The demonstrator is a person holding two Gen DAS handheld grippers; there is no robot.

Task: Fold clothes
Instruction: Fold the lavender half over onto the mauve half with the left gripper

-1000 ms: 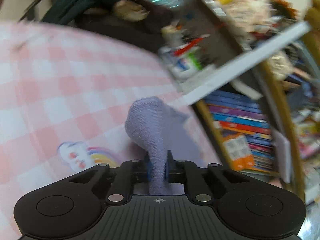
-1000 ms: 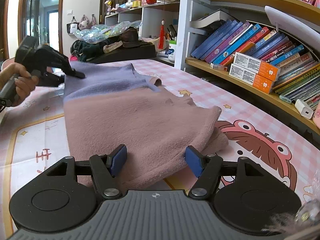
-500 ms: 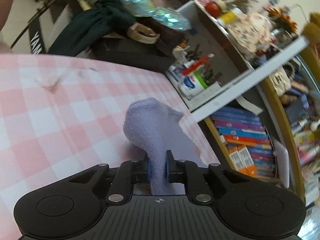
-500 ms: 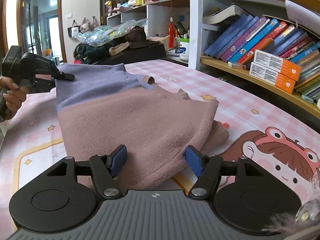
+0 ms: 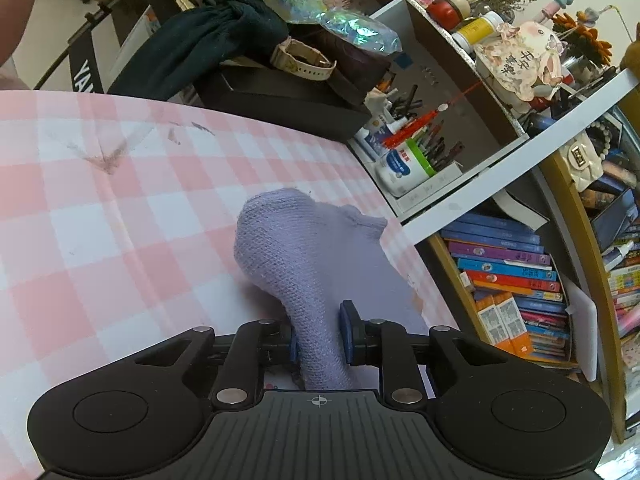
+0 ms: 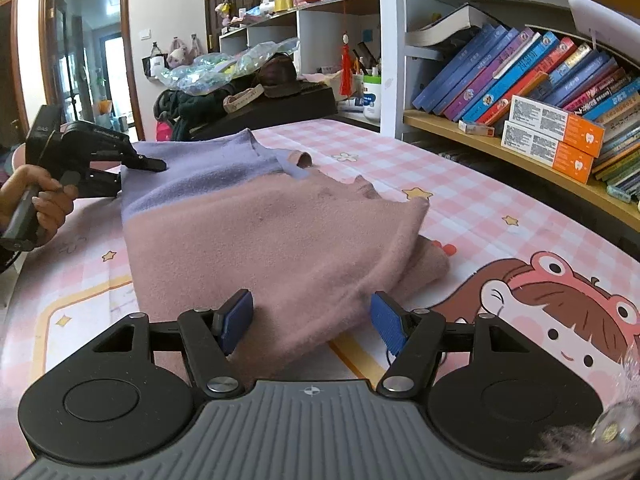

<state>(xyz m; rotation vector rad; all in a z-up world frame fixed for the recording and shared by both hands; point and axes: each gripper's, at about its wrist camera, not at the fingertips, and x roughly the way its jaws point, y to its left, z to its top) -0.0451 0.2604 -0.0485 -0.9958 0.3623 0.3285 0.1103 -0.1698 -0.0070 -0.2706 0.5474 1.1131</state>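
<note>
A knitted sweater [image 6: 280, 236], lilac at the top and dusty pink below, lies folded on the pink checked tablecloth [image 6: 460, 184]. In the left wrist view a bunched lilac fold [image 5: 292, 264] runs up between the pads of my left gripper [image 5: 320, 338]. Its jaws are opening, and the right pad stands just off the knit. The right wrist view shows that gripper [image 6: 150, 166] at the sweater's far left lilac corner, held by a hand [image 6: 36, 200]. My right gripper [image 6: 312, 320] is open, its blue pads on either side of the pink hem without pinching it.
Bookshelves [image 6: 520, 80] line the table's right side, with boxes [image 6: 552, 136] on the lower shelf. A black case [image 5: 280, 100] heaped with dark clothes and plastic wrap stands at the table's far end. A pen pot and bottle [image 5: 404, 164] sit in the white shelf.
The left gripper's jaws have widened around the lilac fold, which has fattened between them. The left view has swung toward the far end of the table. The right gripper's opening is unchanged.
</note>
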